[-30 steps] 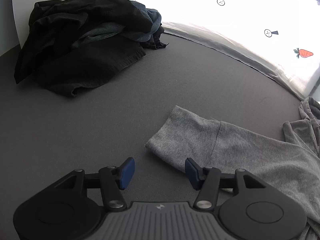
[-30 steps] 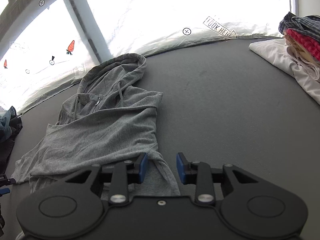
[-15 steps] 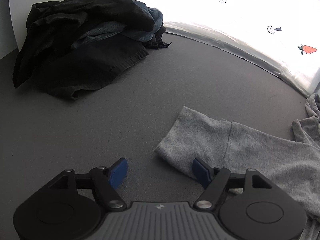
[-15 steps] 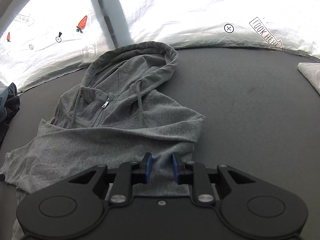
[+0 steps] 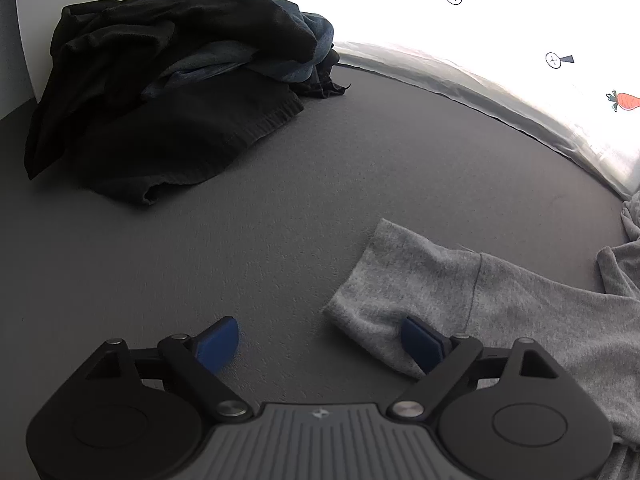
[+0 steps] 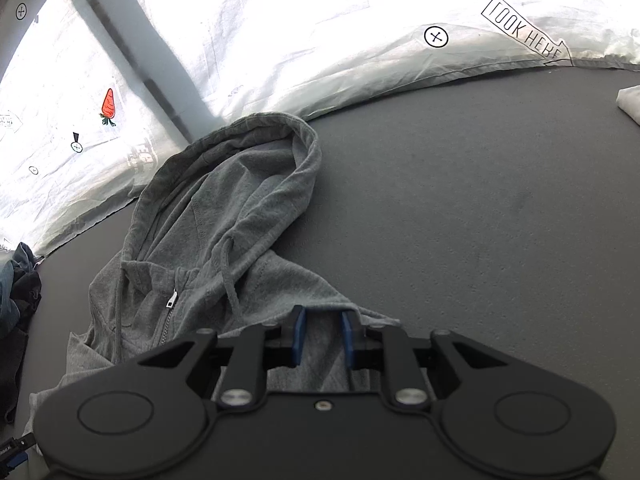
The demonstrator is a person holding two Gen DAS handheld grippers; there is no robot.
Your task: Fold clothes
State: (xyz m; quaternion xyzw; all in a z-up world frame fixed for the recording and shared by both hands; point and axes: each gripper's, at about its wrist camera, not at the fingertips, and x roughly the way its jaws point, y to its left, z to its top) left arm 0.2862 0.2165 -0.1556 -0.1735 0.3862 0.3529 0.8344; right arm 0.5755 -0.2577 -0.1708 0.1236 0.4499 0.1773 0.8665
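Observation:
A grey zip hoodie lies flat on the dark grey mat, hood toward the white curtain. Its left sleeve stretches out across the mat, cuff end nearest my left gripper. That gripper is wide open and low, its right pad over the cuff's near corner and its left pad over bare mat. My right gripper hovers at the hoodie's right shoulder, jaws narrowed to a small gap with grey fabric showing in it. A drawstring and the zipper pull lie just ahead-left of it.
A heap of dark clothes sits at the far left by a white wall. A white printed curtain borders the far side of the mat. Something white and folded pokes in at the right edge.
My left gripper opened wider and slid left, so the cuff now sits by its right pad. My right gripper moved forward from the hoodie's lower part to its shoulder while its jaws narrowed.

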